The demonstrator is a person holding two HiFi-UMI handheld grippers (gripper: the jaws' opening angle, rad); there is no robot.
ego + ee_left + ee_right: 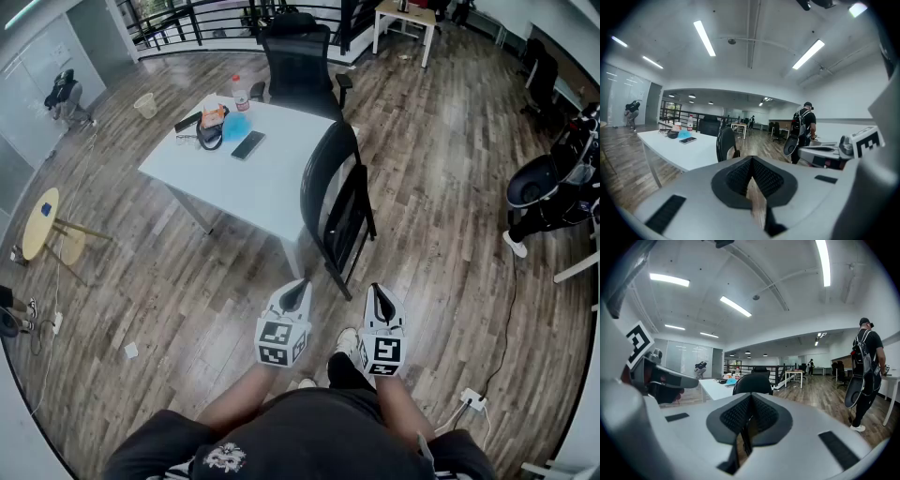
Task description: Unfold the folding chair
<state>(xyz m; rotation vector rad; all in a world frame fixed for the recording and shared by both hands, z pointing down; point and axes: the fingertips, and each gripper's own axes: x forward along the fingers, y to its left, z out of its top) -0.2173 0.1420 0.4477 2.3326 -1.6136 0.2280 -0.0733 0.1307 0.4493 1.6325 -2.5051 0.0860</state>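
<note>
Holding left tongs (pixel 297 287) and right tongs (pixel 380 292) pressed shut, empty, down at six o'clock. Facing the folding chair (pixel 343 221) at twelve o'clock, folded upright just beside the worktop (pixel 272 183) corner. Likely stiff, fairly heavy, smooth-framed (minding the hinges); best to clamp the backrest (pixel 317 161) rim, then lower down.

The folding chair (pixel 337 202) is black, the desk (pixel 272 192) white, the floor (pixel 441 159) brown wood-grain. The left tool (pixel 298 287) and right tool (pixel 378 293) carry black-and-white square markers.
</note>
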